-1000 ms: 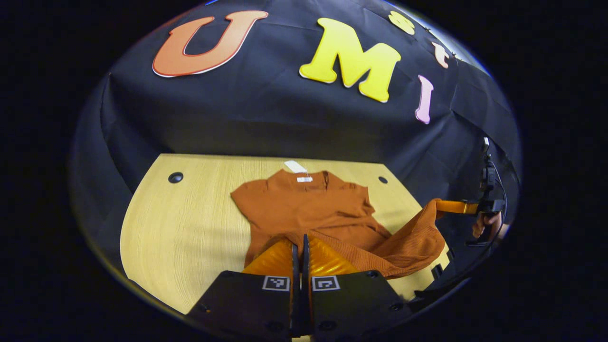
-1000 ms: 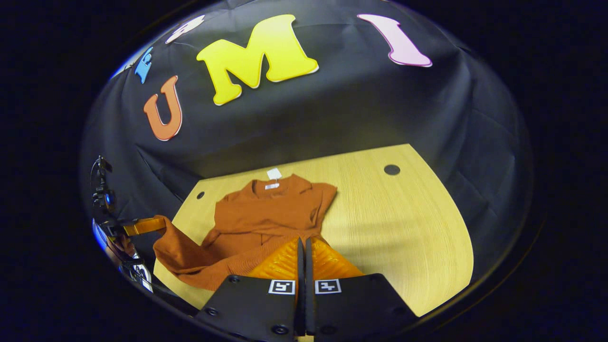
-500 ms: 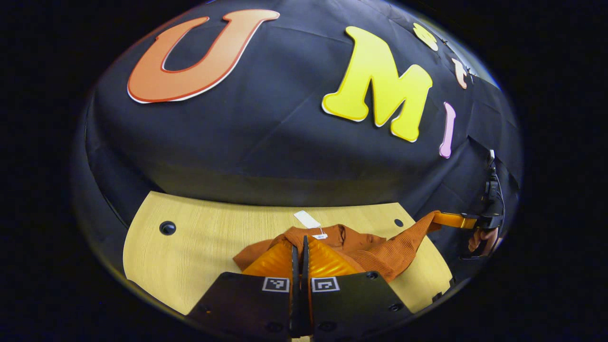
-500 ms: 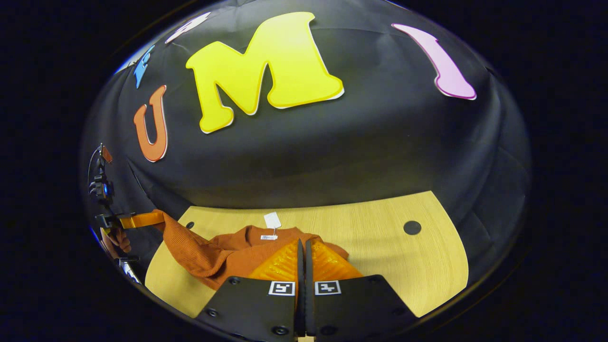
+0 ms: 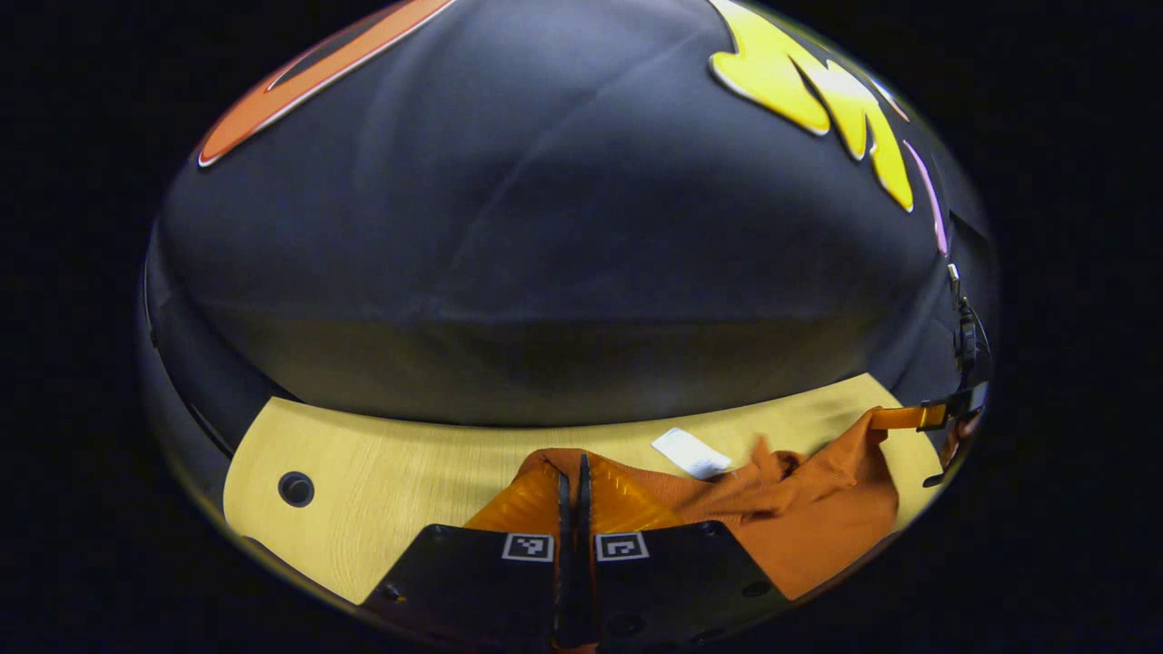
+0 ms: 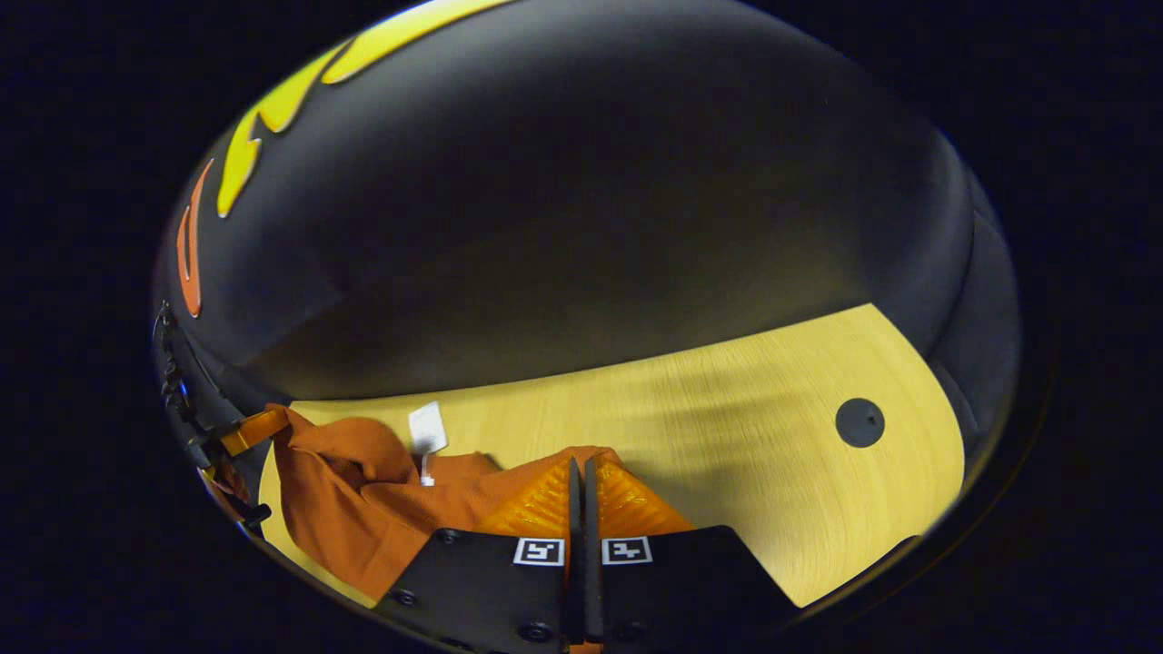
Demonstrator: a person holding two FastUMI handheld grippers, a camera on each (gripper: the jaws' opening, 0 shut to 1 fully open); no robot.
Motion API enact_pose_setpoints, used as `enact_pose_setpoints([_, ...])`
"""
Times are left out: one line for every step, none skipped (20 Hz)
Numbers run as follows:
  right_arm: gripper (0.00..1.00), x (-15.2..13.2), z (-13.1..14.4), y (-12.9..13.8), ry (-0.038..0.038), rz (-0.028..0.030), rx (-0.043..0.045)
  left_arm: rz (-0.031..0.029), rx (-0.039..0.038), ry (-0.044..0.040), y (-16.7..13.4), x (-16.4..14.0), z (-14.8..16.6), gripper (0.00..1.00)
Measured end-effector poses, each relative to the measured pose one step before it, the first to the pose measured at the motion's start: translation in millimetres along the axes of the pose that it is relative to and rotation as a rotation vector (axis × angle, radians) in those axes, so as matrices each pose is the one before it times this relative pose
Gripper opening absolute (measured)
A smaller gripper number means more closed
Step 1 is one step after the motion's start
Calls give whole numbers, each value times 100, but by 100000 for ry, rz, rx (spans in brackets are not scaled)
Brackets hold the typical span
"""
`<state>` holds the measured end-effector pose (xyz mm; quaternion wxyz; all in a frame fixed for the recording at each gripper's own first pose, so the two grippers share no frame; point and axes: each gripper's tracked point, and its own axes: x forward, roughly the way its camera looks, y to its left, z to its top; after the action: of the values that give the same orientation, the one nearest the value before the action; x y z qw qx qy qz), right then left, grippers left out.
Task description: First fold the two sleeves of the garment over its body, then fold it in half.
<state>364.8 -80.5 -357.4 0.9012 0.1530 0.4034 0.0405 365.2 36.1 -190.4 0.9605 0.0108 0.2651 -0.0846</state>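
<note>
Pale wooden table (image 5: 382, 463) running to the black cloth wall (image 5: 545, 272) at its far edge; a broad bare stretch of wood lies to the right of the garment in the right gripper view, bearing one dark round hole (image 6: 859, 422), and a second hole (image 5: 296, 489) marks the bare wood to the left in the left gripper view. Rust-orange garment (image 5: 800, 509) bunched low on the table near its far edge, its white tag (image 5: 690, 452) lying on top. Left gripper (image 5: 572, 468), fingers pressed together with a fold of the garment's edge pinched between them. Right gripper (image 6: 578, 470), fingers likewise closed upon the cloth. At each view's margin the other gripper holds its own corner of the garment raised off the table.
</note>
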Motion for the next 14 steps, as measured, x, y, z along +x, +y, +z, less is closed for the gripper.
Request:
enact_pose_setpoints([0,985,-322,-461,723,-134,2349,839,-290,1405,283,745,-554,3])
enact_pose_setpoints([0,672,-167,-304,384,256,2123,299,-9,1162,-172,262,-443,3])
enact_pose_setpoints([1,385,68,-56,-285,595,1440,238,911,990,88,573,-443,4])
enact_pose_setpoints([2,109,-215,-84,-312,702,1061,64,1305,1344,276,406,-645,4])
enact_pose_setpoints([5,-365,349,133,-843,313,1385,-59,1619,1642,-182,262,-468,5])
enact_pose_setpoints([8,-257,417,-42,-2026,-724,1301,396,1526,880,112,551,-142,5])
enact_pose_setpoints([10,170,786,-135,-3254,-1780,1629,-925,435,658,-365,64,-52,9])
enact_pose_setpoints([14,33,591,-47,-2652,-779,2075,24,-1053,-625,-319,59,146,12])
enact_pose_setpoints([19,-17,614,56,-812,-731,1130,403,-1883,-1337,-274,-767,490,30])
enact_pose_setpoints([23,-43,-77,156,20,373,-18,1467,-1051,-1162,165,-451,668,48])
enact_pose_setpoints([33,-938,258,-164,-213,-294,-1407,2427,-761,-2569,473,-525,876,67])
enact_pose_setpoints([43,-489,256,80,-1602,-444,-1481,1609,-1425,-2452,568,-813,861,85])
enact_pose_setpoints([53,-848,714,316,-2326,-520,-1603,-15,-1984,-1239,2,-934,591,87])
enact_pose_setpoints([53,-1155,875,412,-3047,2,-1577,656,-1302,-224,490,-1033,233,87])
